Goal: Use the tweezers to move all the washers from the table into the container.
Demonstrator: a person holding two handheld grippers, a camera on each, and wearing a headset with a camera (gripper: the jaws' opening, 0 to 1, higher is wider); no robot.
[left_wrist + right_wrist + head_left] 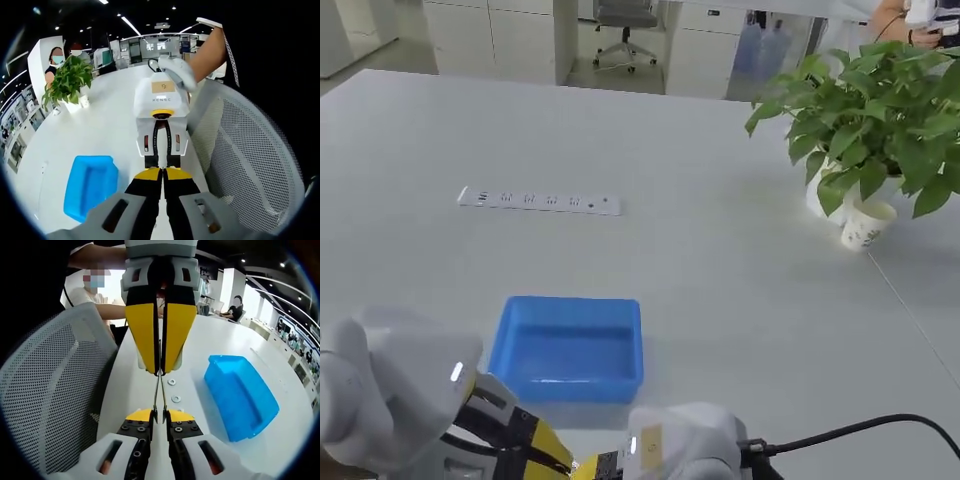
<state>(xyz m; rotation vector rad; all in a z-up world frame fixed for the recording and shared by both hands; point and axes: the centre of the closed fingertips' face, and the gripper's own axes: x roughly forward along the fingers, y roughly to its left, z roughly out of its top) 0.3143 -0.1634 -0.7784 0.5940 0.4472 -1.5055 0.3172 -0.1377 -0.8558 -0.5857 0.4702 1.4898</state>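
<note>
A thin pair of metal tweezers [159, 390] runs between my two grippers, which face each other tip to tip. My right gripper [160, 416] is shut on one end. My left gripper [161, 371] comes in from the top, its yellow jaws shut on the other end. On the white table just right of the tweezers lie two small washers [171, 382] [176, 399]. The blue container [225, 390] stands further right, and its inside looks bare in the head view [570, 385]. Both grippers meet at the bottom edge there, left gripper [552, 456], right gripper [588, 466].
A white power strip [538, 200] lies beyond the container. A potted plant [870, 110] and a paper cup [865, 228] stand at the far right. A mesh chair [55, 380] is close beside the table's near edge. People sit in the background.
</note>
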